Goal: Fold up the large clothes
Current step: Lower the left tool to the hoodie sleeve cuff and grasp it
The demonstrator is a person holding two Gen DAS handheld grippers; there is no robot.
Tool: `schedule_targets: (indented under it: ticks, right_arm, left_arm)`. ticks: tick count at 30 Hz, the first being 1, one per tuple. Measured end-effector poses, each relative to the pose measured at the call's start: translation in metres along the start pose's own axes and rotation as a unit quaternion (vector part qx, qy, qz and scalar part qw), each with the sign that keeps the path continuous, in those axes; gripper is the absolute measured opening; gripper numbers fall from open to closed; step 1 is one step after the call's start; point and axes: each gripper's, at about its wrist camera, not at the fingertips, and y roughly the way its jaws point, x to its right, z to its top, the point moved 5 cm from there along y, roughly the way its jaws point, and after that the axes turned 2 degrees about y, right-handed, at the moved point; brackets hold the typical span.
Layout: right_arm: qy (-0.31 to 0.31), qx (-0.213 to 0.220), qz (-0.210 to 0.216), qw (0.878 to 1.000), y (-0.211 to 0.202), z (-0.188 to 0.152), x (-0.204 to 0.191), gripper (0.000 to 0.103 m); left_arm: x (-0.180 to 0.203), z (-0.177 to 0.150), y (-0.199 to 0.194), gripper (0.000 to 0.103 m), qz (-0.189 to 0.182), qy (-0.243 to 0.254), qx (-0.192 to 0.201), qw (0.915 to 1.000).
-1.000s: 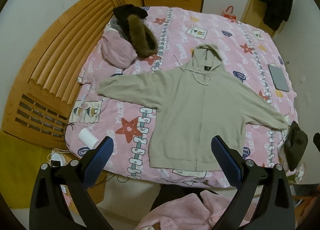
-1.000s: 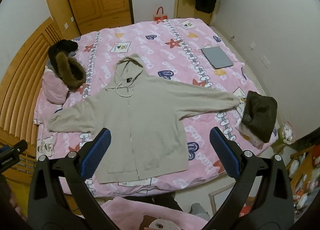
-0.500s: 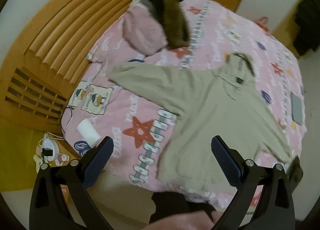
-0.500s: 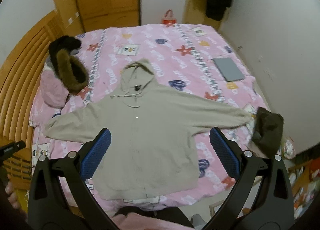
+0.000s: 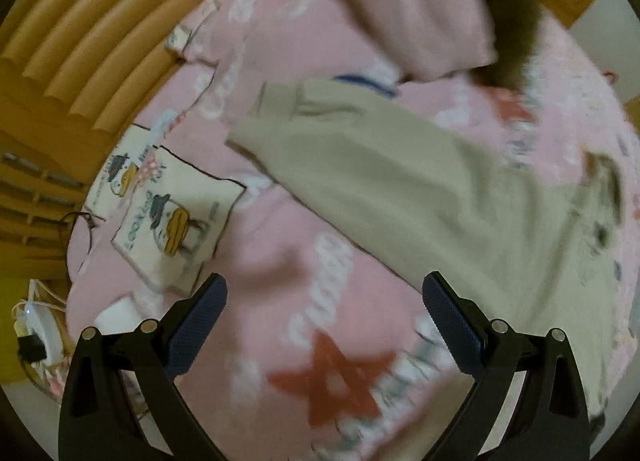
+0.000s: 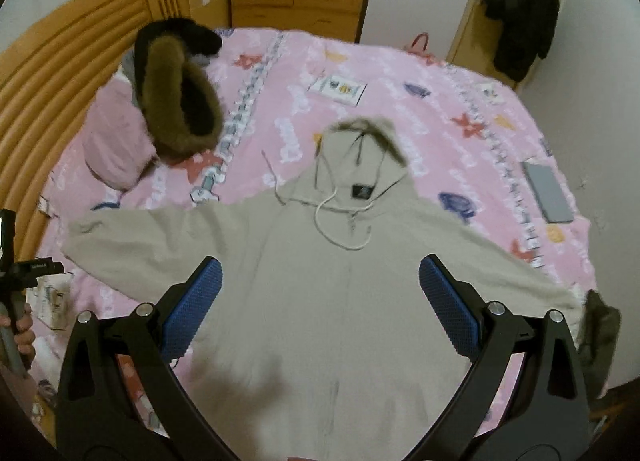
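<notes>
A beige zip hoodie (image 6: 344, 293) lies face up, spread flat on the pink bed, sleeves out to both sides, hood pointing away. My right gripper (image 6: 320, 297) is open and empty, above the hoodie's chest. My left gripper (image 5: 322, 313) is open and empty, low over the pink bedspread, short of the hoodie's left sleeve (image 5: 360, 165), whose cuff end lies ahead and left. The left wrist view is blurred. The left gripper also shows at the far left of the right wrist view (image 6: 16, 277).
A black jacket with a brown fur collar (image 6: 176, 101) and a pink garment (image 6: 116, 137) lie near the wooden headboard (image 6: 60, 69). A grey laptop (image 6: 548, 193) lies at the bed's right. A dark garment (image 6: 600, 333) sits at the right edge. A white charger (image 5: 36, 325) lies on the floor.
My left gripper has swung left and dropped close to the bed near the hoodie's left sleeve. My right gripper has moved lower and closer over the hoodie's body. Both stay open.
</notes>
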Motion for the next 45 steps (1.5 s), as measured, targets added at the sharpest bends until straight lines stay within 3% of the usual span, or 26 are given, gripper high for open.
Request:
schedule_targets:
  ticks: [4, 7, 14, 18, 19, 21, 22, 23, 25, 26, 27, 29, 31, 35, 39, 45]
  right_arm:
    - [0.01, -0.023, -0.003, 1.0, 0.063, -0.03, -0.009, 0.096]
    - [0.009, -0.031, -0.002, 0.999, 0.088, -0.051, -0.017, 0.096]
    - [0.01, -0.058, 0.006, 0.998, 0.111, -0.087, -0.029, 0.096]
    - [-0.004, -0.046, 0.022, 0.999, 0.113, -0.094, -0.039, 0.096]
    - [-0.01, -0.044, 0.019, 0.999, 0.115, -0.095, -0.041, 0.096]
    - [-0.014, -0.039, 0.028, 0.999, 0.117, -0.095, -0.046, 0.096]
    - [-0.014, -0.038, 0.031, 0.999, 0.118, -0.095, -0.048, 0.093]
    - [-0.015, -0.036, 0.037, 0.999, 0.119, -0.095, -0.051, 0.083]
    - [-0.009, -0.044, 0.042, 0.998, 0.123, -0.096, -0.055, 0.07]
    - [-0.001, -0.048, 0.05, 0.998, 0.125, -0.097, -0.056, 0.056]
    - [0.008, -0.056, 0.063, 0.996, 0.129, -0.098, -0.057, 0.04]
    - [0.021, -0.072, 0.075, 0.994, 0.139, -0.101, -0.06, 0.034]
    - [0.02, -0.075, 0.073, 0.994, 0.152, -0.104, -0.061, 0.018]
    - [0.03, -0.081, 0.08, 0.993, 0.184, -0.117, -0.061, 0.008]
    - [0.038, -0.105, 0.088, 0.99, 0.22, -0.134, -0.06, 0.003]
    - [0.084, -0.153, 0.102, 0.979, 0.269, -0.169, -0.052, 0.002]
  left_arm:
    - [-0.019, 0.019, 0.075, 0.095, -0.01, -0.035, -0.026, 0.999]
    - [-0.027, 0.031, 0.106, 0.095, -0.017, -0.044, -0.024, 0.9986]
    - [-0.047, 0.045, 0.157, 0.095, -0.058, -0.071, -0.042, 0.9949]
    - [-0.051, 0.054, 0.164, 0.095, -0.071, -0.088, -0.043, 0.9926]
    - [-0.049, 0.056, 0.162, 0.093, -0.068, -0.088, -0.042, 0.9929]
    - [-0.042, 0.06, 0.156, 0.077, -0.062, -0.078, -0.038, 0.9943]
    - [-0.035, 0.061, 0.15, 0.063, -0.059, -0.066, -0.038, 0.9953]
    - [-0.029, 0.062, 0.146, 0.036, -0.065, -0.056, -0.035, 0.9957]
    - [-0.02, 0.061, 0.14, 0.023, -0.056, -0.042, -0.038, 0.9968]
    - [-0.015, 0.062, 0.132, 0.013, -0.042, -0.032, -0.024, 0.9983]
    - [-0.011, 0.062, 0.127, 0.01, -0.042, -0.025, -0.019, 0.9986]
    - [-0.001, 0.059, 0.11, 0.009, -0.04, -0.02, 0.003, 0.999]
    - [0.009, 0.054, 0.093, 0.009, -0.036, -0.012, 0.021, 0.9991]
    - [0.046, 0.04, 0.042, 0.009, -0.052, 0.008, 0.067, 0.9963]
    - [0.077, 0.04, -0.003, 0.009, -0.091, 0.01, 0.111, 0.9896]
    - [0.133, 0.004, -0.068, 0.008, -0.151, 0.045, 0.17, 0.9728]
